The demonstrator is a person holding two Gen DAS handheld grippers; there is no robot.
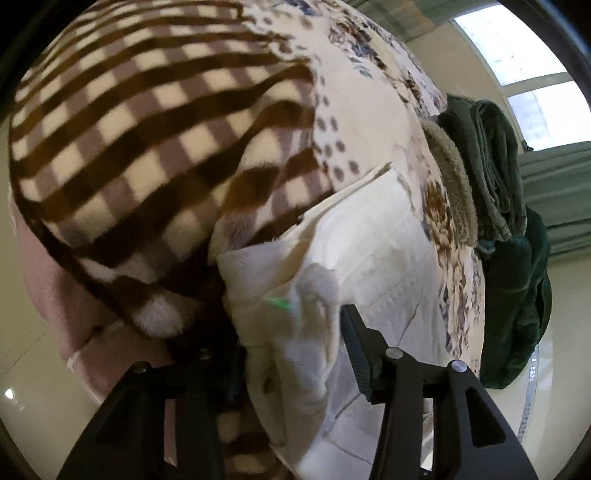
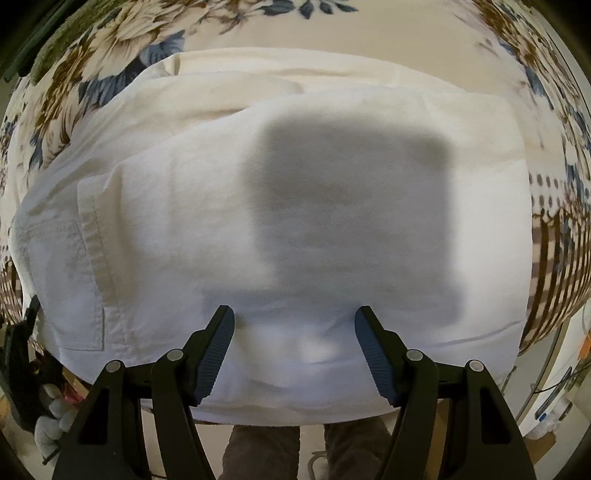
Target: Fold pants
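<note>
Pants folded on bed, long axis 9-to-3. Right hand-held gripper directly above near edge, jaws wide, empty. Left hand-held gripper at 9 end, cloth bunched between parted jaws.

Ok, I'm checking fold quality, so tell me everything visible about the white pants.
The white pants look like woven cotton and lie folded in layers on a floral bedspread. A stitched back pocket and hem show at the left end. A camera shadow falls across the middle. The right gripper stands open above the near edge; the left gripper has bunched cloth between its fingers.
</note>
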